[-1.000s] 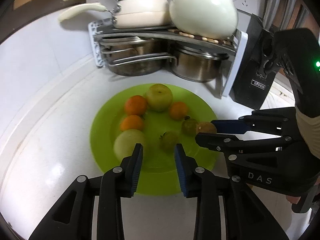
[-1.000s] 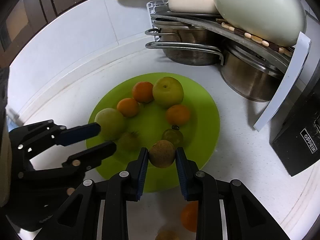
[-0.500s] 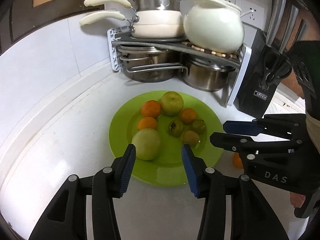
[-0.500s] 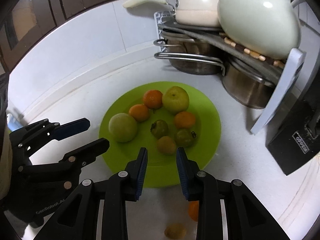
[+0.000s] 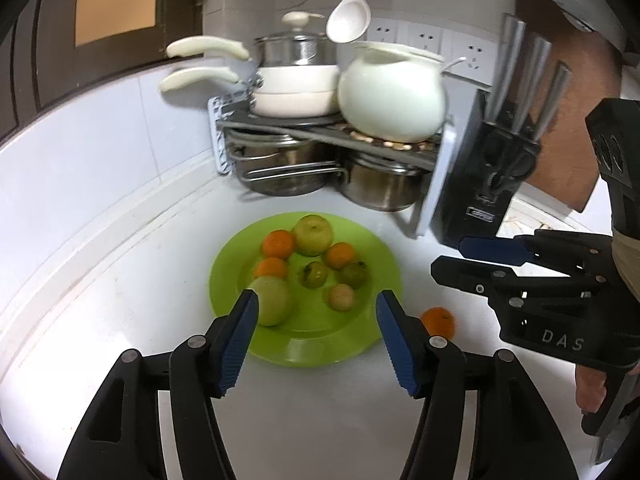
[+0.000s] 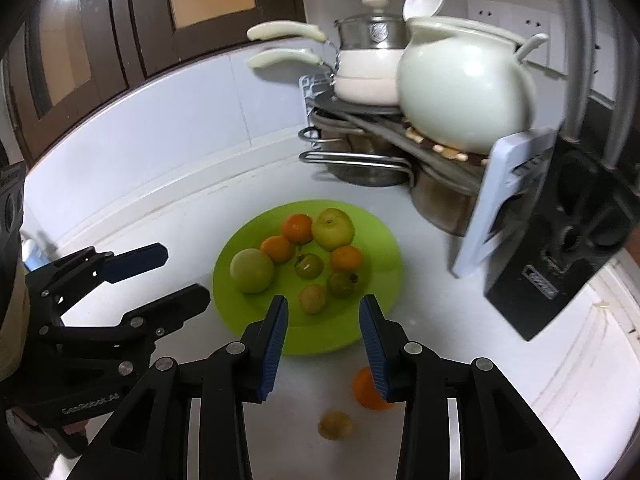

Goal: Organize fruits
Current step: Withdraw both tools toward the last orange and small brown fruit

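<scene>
A lime-green plate [image 5: 376, 332] [image 6: 384, 248] lies on the white counter with several fruits: two pale green apples, three oranges, two dark green fruits and a small brown one [image 6: 313, 298]. My left gripper [image 5: 316, 336] hovers above the plate's near edge; its jaws are opening with nothing between them. My right gripper [image 6: 323, 334] also hangs over the near rim, jaws opening and empty. An orange [image 6: 366, 390] [image 5: 439, 322] and a small brown fruit [image 6: 335, 425] lie on the counter off the plate, beneath the right gripper.
A corner rack [image 5: 332, 136] carries white pots above steel pans at the back. A black knife block [image 5: 488, 184] stands to the right of the plate, with a wooden board behind it. White tiled wall curves along the left.
The right gripper let go of the brown fruit onto the plate. Both grippers opened, rose and pulled back from the plate, so the fruits look smaller and farther.
</scene>
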A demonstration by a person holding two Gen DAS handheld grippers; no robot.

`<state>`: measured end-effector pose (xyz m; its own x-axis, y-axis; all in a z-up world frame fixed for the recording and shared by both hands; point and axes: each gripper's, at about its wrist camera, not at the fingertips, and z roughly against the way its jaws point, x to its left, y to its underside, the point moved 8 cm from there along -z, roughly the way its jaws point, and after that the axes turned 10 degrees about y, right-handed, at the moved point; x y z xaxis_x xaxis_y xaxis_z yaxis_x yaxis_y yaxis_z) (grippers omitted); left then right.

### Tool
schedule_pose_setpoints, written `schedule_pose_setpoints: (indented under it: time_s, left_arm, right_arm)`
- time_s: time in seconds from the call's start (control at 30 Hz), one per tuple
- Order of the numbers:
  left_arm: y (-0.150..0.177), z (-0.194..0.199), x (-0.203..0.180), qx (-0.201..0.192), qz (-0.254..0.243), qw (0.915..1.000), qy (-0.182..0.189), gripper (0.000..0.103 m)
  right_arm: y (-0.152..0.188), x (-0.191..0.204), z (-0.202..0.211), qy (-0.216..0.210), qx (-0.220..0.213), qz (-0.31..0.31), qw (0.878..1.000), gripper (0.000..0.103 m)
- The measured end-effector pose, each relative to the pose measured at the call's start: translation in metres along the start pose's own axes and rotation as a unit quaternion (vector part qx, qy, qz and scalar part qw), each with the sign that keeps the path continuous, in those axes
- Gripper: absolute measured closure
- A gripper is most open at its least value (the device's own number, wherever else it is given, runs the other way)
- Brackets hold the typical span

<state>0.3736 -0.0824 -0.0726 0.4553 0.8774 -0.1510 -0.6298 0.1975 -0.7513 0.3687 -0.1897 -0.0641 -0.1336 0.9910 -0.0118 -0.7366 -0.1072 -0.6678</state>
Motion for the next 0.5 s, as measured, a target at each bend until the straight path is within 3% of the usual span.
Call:
schedule_pose_setpoints:
  time_s: [0.27,0.5]
  left_arm:
    - [0.010,-0.004,-0.037,0.008,-0.027,0.9993,0.022,0.040]
    - [0.029,-0.022,-0.065,0.028,-0.053,0.9970,0.049,0.040]
  right_arm:
    - [0.011,-0.026,0.019,0.018,-0.007,0.001,1.000,0.065]
    - [0.038,-0.045,0.014,0.036,0.020,-0.001,0.999,0.065]
